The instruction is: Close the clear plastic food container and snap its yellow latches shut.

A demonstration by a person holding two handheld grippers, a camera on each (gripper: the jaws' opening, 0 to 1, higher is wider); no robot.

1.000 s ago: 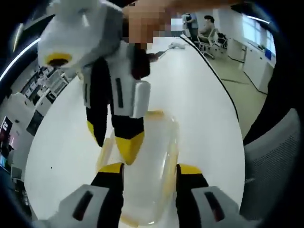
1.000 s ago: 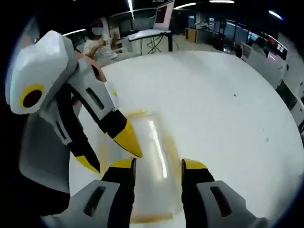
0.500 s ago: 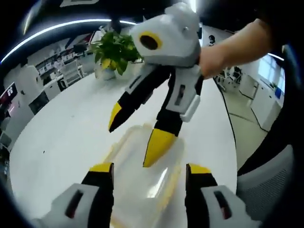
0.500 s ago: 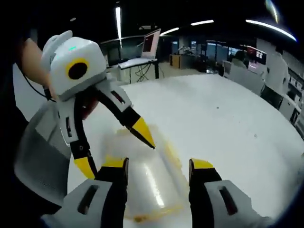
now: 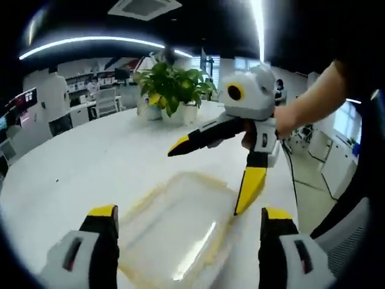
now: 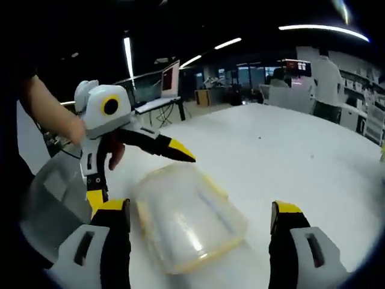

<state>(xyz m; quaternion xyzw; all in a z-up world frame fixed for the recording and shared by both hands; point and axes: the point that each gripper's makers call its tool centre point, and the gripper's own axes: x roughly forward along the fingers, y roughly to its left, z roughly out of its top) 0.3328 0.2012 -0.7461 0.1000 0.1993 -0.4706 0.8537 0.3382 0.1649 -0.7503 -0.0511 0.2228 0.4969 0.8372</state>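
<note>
Left gripper view: nearest us, our left gripper has its jaws spread wide, and the clear plastic food container lies on the white table between and just ahead of them, untouched. Its lid looks seated, with yellow latches along the edges; we cannot tell whether any are snapped. Just past it, our right gripper hangs over the far right corner, jaws splayed, one tip pointing down beside the rim. Farther off stands a potted plant.

In the right gripper view, the container sits between the gaping jaws of the right gripper, with the left gripper above its near left corner, jaws apart.

We judge the box light, thin-walled and slick, likely to skate on the smooth table. We would steady it from above on one side and press each latch at its outer flap.
</note>
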